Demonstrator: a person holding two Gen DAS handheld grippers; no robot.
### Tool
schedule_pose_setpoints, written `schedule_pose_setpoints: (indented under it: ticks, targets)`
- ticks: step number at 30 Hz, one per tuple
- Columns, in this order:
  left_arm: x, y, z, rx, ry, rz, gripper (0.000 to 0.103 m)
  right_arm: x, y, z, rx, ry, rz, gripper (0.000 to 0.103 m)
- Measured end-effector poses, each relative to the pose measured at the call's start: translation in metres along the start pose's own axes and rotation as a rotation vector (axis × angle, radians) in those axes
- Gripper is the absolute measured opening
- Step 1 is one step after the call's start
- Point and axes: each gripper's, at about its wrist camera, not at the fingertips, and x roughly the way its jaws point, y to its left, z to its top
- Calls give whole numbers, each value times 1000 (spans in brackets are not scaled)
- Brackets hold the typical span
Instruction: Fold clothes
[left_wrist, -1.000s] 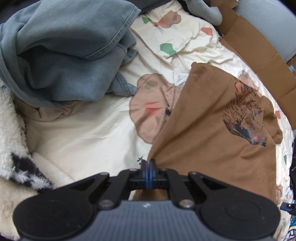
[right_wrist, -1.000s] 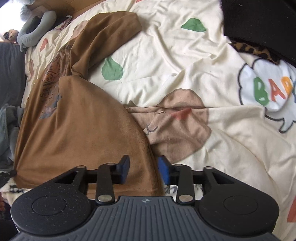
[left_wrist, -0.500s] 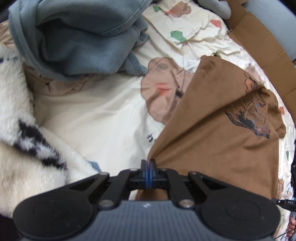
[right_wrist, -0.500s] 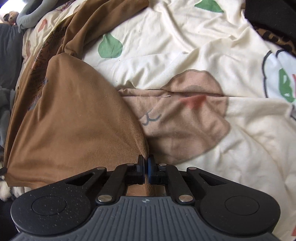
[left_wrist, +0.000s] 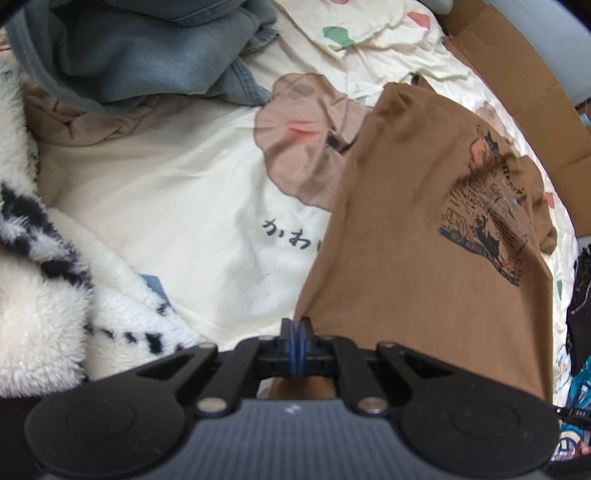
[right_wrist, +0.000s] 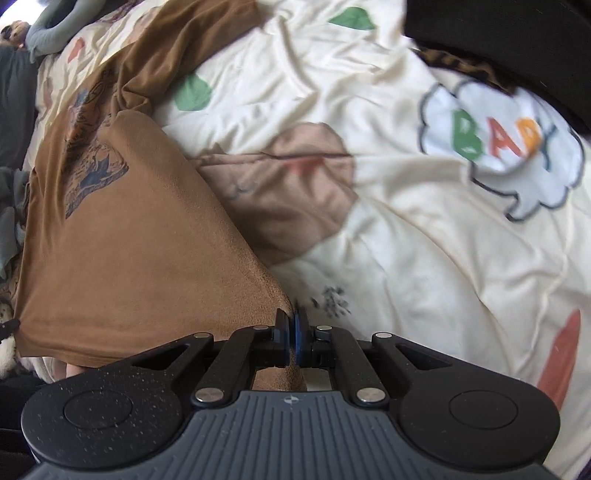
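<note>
Brown T-shirt (left_wrist: 424, 295) spread on cream printed bedsheet (left_wrist: 184, 206), print side up. Left claw (left_wrist: 295, 341) pinched tight on shirt's near corner; right claw (right_wrist: 291, 338) likewise clamped on shirt (right_wrist: 129, 240) edge, opposite corner.

Left wrist view only: blue-grey denim garment (left_wrist: 129, 48) heaped beyond shirt, fluffy white-and-black blanket (left_wrist: 48, 295) beside it, cardboard (left_wrist: 517, 85) along shirt's far side.

Right wrist view only: "BAB" speech-bubble print (right_wrist: 498, 147) on sheet (right_wrist: 406, 258), black fabric (right_wrist: 498, 40) past it, shirt sleeve (right_wrist: 184, 48) folded back.
</note>
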Motion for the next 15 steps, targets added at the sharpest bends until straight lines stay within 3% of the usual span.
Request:
schedule_pose_setpoints:
  ticks: [5,10,15]
  targets:
    - [-10,-4,9,-5,-32,23,14,-13,-5,1,62,-16,16,9]
    - [-28,-9,26,-13,-79,27,14,-38,-2,9,82,-68,15,13]
    - [-45,-22,50,7,-121,14,14,-66,10,27,52,-142,27,25]
